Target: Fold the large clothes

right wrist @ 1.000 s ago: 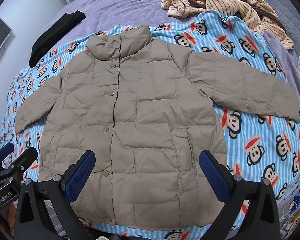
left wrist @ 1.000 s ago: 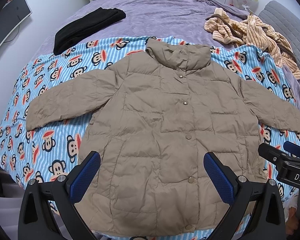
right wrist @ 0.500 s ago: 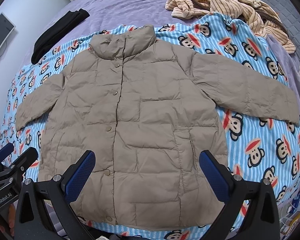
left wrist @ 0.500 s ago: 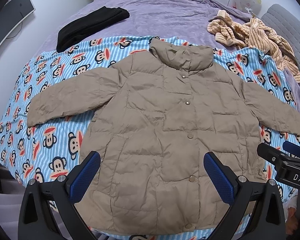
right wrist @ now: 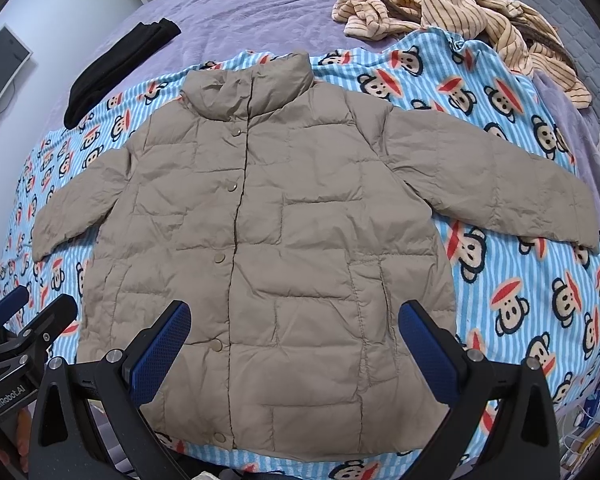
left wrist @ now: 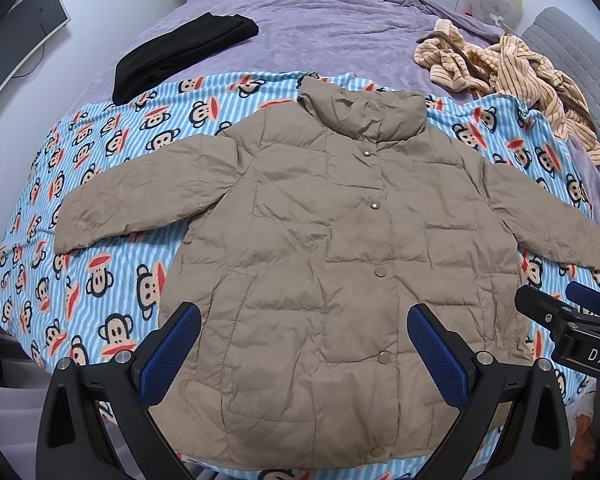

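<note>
A: What is the largest thing in view?

B: A bed covered in a purple bedspread (left wrist: pixel 340 28), filling both wrist views. Over its near half lies a blue-and-white striped blanket (left wrist: pixel 112 184) printed with cartoon monkey faces.

A: Where is the garment to be folded?

B: A tan puffer jacket (left wrist: pixel 332 264) lies flat and face up on that blanket, at the centre of both views. Its snaps are fastened, the collar points to 12 o'clock and the hem to 6 o'clock. One sleeve reaches toward 9 o'clock, the other toward 3 o'clock, both spread out and unfolded.

A: Anything else on the bed?

B: A heap of cream clothing with brown stripes (left wrist: pixel 512 76) sits on the bedspread at about 2 o'clock from the jacket, touching the blanket's far corner. A folded black garment (left wrist: pixel 180 52) lies at about 10 o'clock, its near end just at the blanket's edge. A monitor (left wrist: pixel 16 44) stands beside the wall at far 10 o'clock.

A: And the grippers?

B: The left gripper (left wrist: pixel 304 356) hangs over the jacket's hem at 6 o'clock, its blue-padded fingers (left wrist: pixel 170 354) spread wide apart and holding nothing. The right gripper (right wrist: pixel 294 354) hangs over the hem in its own view, also wide apart and empty. Each appears at the edge of the other's view, side by side, at the foot of the jacket.
</note>
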### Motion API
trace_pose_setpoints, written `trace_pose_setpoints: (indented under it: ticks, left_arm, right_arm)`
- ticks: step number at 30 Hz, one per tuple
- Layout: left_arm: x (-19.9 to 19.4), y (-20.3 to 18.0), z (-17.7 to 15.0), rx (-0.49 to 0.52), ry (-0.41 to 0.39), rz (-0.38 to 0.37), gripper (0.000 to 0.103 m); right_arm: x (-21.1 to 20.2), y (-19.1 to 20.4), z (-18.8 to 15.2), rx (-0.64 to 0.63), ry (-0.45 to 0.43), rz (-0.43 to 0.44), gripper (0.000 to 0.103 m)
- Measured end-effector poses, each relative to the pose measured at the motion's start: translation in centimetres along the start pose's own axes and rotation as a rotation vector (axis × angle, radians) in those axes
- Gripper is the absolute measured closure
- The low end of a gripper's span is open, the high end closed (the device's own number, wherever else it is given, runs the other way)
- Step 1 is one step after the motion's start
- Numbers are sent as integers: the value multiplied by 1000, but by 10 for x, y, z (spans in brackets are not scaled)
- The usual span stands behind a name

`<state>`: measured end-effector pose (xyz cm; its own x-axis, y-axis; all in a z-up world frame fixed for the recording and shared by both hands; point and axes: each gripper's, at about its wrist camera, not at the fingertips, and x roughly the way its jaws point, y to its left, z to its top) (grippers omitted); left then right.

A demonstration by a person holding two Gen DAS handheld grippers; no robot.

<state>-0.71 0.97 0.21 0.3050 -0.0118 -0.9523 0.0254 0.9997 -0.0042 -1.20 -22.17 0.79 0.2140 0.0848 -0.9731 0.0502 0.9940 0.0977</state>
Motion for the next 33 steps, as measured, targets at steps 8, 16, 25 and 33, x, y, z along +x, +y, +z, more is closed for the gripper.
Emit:
trace_pose_setpoints:
  ticks: [8, 16, 25, 33]
  left_arm:
    - [0, 1, 0, -3, 1, -12, 0]
    - [0, 0, 0, -5, -3, -14, 0]
    - [0, 0, 0, -7, -7, -19, 0]
    - [0, 0, 0, -8, -30, -18, 0]
  right_arm:
    - [0, -2, 0, 1, 0, 1, 0]
    - [0, -4, 1, 9, 1, 1, 0]
    - [0, -5, 2, 10, 1, 1, 0]
    - [0, -4, 2, 6, 3, 1, 0]
